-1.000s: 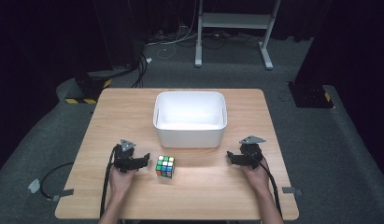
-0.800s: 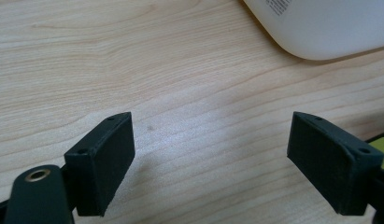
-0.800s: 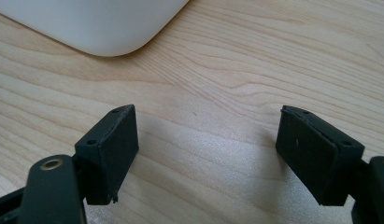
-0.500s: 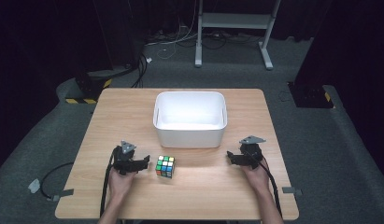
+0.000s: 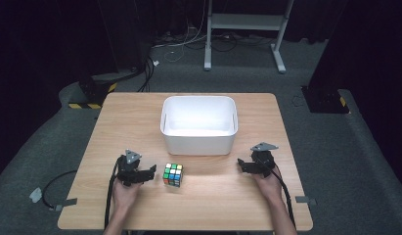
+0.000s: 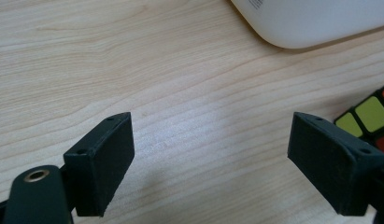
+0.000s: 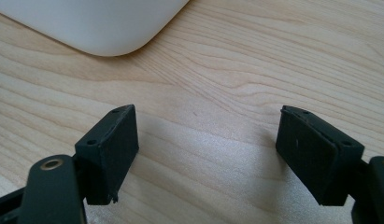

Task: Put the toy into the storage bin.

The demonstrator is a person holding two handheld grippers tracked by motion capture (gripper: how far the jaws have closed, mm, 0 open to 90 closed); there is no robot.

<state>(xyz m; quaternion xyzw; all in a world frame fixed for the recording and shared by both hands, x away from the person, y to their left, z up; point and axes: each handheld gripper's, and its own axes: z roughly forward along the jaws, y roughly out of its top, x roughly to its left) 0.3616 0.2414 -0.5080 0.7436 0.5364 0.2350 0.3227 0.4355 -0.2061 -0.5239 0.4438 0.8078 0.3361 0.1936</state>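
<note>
Both tongs (image 5: 150, 171) (image 5: 241, 164) agape, cube (image 5: 172, 174) between, white bin (image 5: 199, 142) beyond.

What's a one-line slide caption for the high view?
Two open hand-held grippers, left and right, rest on the wooden table flanking a multicoloured puzzle cube before a white plastic bin.

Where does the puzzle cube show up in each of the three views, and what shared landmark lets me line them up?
High view: the puzzle cube sits on the table's near half, in front of the white tub and just beside the left claw.
Left gripper view: only a corner of the cube enters at the right edge, by the right-hand jaw.
Right gripper view: not in the picture.
Shared landmark: the white tub's rounded bottom corner, at the top of both gripper views.
</note>
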